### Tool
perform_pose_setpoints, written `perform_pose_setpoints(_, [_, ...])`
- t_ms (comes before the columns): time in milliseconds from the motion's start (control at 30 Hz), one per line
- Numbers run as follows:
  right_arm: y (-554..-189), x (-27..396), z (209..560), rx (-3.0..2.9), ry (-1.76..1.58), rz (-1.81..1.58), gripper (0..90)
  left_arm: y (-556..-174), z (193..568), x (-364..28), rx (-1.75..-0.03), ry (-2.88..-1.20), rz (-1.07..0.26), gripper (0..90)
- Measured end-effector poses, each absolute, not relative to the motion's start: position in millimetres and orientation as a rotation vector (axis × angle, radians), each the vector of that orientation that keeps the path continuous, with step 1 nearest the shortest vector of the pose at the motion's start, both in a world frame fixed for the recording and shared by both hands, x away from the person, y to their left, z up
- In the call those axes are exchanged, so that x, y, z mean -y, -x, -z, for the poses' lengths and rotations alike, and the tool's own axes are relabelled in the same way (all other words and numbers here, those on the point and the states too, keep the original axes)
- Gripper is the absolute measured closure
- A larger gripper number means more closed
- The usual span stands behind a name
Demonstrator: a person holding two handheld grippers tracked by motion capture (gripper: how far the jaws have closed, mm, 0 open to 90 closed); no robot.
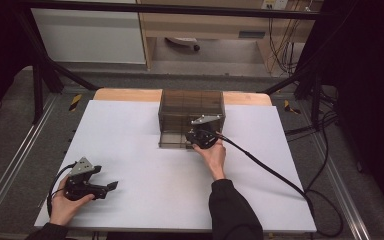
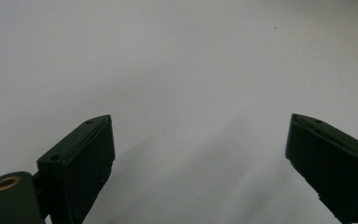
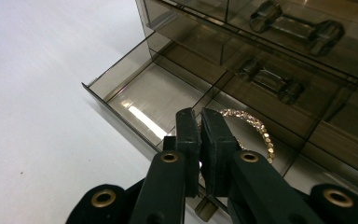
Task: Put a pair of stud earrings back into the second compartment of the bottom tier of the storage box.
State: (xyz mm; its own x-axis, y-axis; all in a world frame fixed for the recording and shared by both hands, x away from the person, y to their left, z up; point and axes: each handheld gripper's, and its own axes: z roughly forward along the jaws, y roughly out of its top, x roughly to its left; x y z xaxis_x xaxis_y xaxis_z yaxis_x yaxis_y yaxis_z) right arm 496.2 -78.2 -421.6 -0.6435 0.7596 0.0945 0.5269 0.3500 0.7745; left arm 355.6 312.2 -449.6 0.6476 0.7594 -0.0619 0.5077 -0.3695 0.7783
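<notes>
the gold bracelet lay in a compartment of the pulled-out bottom drawer of the smoked plastic organizer, curving out from just behind and to the right of the right gripper tips, part of its ring hidden by the jaws. the right gripper had its jaws drawn together with only a thin slit between them; whether a link of the chain was pinched in that slit could not be told, since the pads covered the spot. if the bracelet was being placed, the better way would have been to lower it until it rested flat on the drawer floor, then part the jaws slightly and lift straight up so no link snagged on a pad. the divider wall just left of the tips and the drawer front directly below the gripper body looked easy to knock, so the hand probably needed to stay steady and clear of both. the closed drawers above, with their clear handles, stood ahead of the jaws. well off to the side, the left gripper rested over the bare white table, jaws wide apart and holding nothing.
</notes>
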Motion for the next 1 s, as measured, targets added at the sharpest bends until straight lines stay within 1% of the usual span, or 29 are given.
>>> perform_pose_setpoints(633, [-504.7,73.5,440.5,-2.350,-1.200,-1.146,86.3,-355.7,449.7,-312.5,-0.984,-2.053,-0.394,7.9])
perform_pose_setpoints(833, [-505.8,74.0,440.1,-2.347,-1.222,-1.157,85.9,-355.8,449.7,-312.7,-0.984,-2.054,-0.393,8.0])
perform_pose_setpoints(1000, [-504.5,75.3,435.0,-2.331,-1.212,-1.175,83.7,-355.8,449.7,-312.6,-0.984,-2.053,-0.393,8.0])
